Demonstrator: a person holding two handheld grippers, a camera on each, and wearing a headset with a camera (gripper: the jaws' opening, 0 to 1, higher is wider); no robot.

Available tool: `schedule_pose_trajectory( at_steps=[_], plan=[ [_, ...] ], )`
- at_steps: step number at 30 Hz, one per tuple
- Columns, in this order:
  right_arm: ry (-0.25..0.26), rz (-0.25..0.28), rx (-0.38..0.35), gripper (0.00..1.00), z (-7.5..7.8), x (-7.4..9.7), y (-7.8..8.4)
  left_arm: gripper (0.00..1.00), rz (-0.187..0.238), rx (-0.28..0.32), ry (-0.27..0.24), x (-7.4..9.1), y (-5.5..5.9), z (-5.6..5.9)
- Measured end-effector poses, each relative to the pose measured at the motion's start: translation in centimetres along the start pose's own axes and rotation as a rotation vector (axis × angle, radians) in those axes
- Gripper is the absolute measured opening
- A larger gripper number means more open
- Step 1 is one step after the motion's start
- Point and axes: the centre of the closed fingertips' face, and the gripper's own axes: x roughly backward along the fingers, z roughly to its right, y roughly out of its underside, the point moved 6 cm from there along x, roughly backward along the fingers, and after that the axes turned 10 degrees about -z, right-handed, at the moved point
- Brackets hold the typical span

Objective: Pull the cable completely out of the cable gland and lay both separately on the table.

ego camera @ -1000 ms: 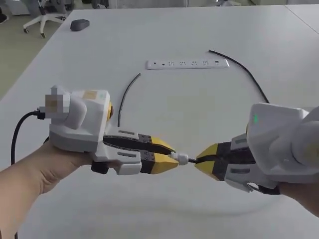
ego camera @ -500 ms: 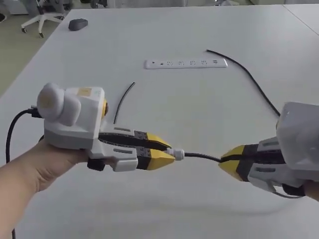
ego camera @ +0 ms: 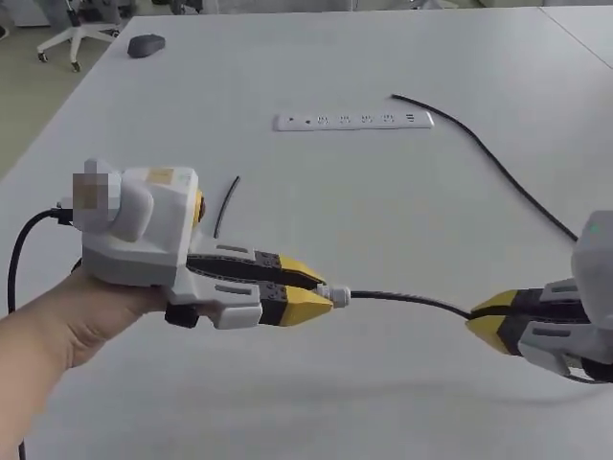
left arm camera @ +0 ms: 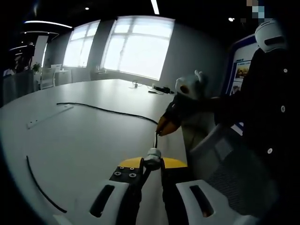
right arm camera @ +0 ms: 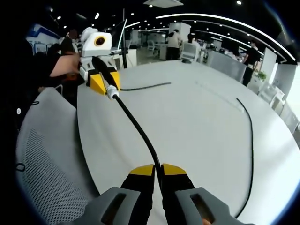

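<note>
- Head view: the left gripper (ego camera: 324,297) clamps the gland (ego camera: 337,293) at its jaw tips, and the right gripper (ego camera: 476,321) is closed on the cable (ego camera: 412,301).
- The cable spans the gap between them above the table (ego camera: 383,211), still entering the gland.
- The pull should likely run rightward along that axis.

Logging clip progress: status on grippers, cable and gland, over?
Left gripper shut on cable gland. Right gripper shut on cable, not yet out of gland. Both held above table; power strip well clear.
</note>
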Motion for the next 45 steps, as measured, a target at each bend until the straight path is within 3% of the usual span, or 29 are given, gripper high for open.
schedule_pose_trajectory(
  at_steps=[5,11,13,14,16,19,23,24,26,30,38,45],
  plan=[
    [0.018,-0.021,0.009,0.0,0.6,0.0,1.0,0.15,-0.006,0.007,-0.002,0.0,0.1,-0.1],
    [0.009,-0.019,0.015,0.01,0.6,0.0,0.8,0.15,-0.005,0.0,-0.013,-0.2,0.0,-0.3],
    [-0.02,0.016,0.007,0.04,0.1,0.2,0.2,0.15,-0.006,-0.001,-0.014,-0.1,-0.1,-0.4],
    [-0.026,0.061,0.034,0.1,-0.2,0.3,-0.7,0.15,-0.009,-0.002,-0.012,-0.1,-0.1,-0.4],
    [-0.01,0.078,0.066,0.21,-0.6,0.5,-1.6,0.15,-0.015,-0.006,-0.008,-0.2,0.0,-0.4],
    [-0.064,0.155,0.141,0.16,-2.4,0.9,-3.8,0.15,-0.021,-0.008,-0.005,-0.4,0.0,-0.3],
    [-0.104,0.207,0.251,0.15,-4.3,0.7,-6.2,0.15,-0.026,-0.015,0.002,-0.7,0.0,-0.1],
    [-0.091,0.205,0.245,0.15,-4.4,0.6,-6.4,0.15,-0.026,-0.015,0.004,-0.7,-0.1,0.0],
    [-0.118,0.209,0.274,0.16,-5.0,0.4,-6.9,0.15,-0.027,-0.02,0.006,-0.8,-0.2,0.1],
    [-0.124,0.194,0.312,0.11,-5.6,-0.4,-7.6,0.15,-0.03,-0.024,0.012,-0.8,-0.2,0.4],
    [-0.12,0.132,0.394,0.0,-6.3,-1.6,-7.5,0.15,-0.03,-0.039,0.012,-0.8,-0.4,0.7],
    [-0.107,0.123,0.366,0.0,-5.9,-1.5,-7.2,0.15,-0.031,-0.039,0.006,-0.8,-0.4,0.7]
  ],
)
